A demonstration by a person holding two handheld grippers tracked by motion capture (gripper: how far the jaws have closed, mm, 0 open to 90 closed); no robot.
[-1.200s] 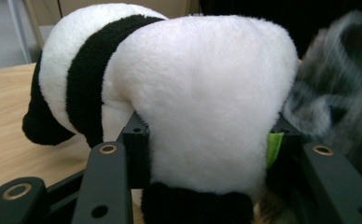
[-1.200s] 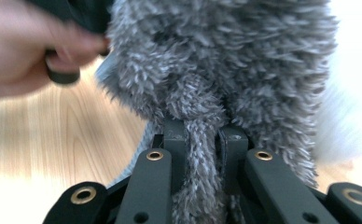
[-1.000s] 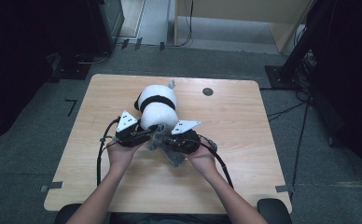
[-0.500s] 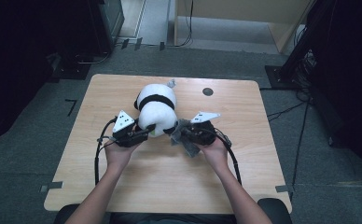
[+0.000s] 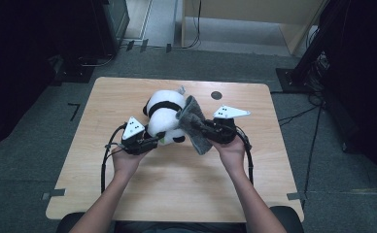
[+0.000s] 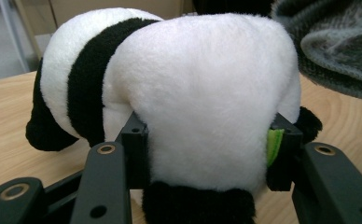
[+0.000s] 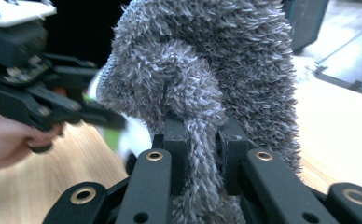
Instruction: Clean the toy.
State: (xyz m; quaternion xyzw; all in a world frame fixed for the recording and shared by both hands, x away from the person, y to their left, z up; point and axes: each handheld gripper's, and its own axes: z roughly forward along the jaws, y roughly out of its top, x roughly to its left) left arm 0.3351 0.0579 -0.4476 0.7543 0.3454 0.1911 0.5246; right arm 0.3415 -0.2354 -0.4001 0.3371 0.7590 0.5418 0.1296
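A black-and-white plush panda [image 5: 164, 116] lies on the wooden table [image 5: 128, 189], near its middle. My left gripper [image 5: 153, 141] is shut on the panda's [image 6: 202, 102] lower end, jaws pressing in from both sides. A green tag [image 6: 274, 145] shows by one jaw. A grey fuzzy cloth [image 5: 196, 125] hangs right beside the panda, lifted off the table. My right gripper [image 5: 198, 125] is shut on a fold of that cloth [image 7: 207, 93], which fluffs up above the jaws. The left gripper [image 7: 76, 114] appears at the left of the right gripper view.
A small dark round mark [image 5: 216, 95] sits on the table behind the cloth. The table's front half is bare wood. Dark cabinets [image 5: 113, 19] and cables [image 5: 317, 116] stand on the grey floor around the table.
My right gripper has risen and moved right and away from me with the grey cloth, which now hangs beside the panda. The left gripper and panda have stayed in place.
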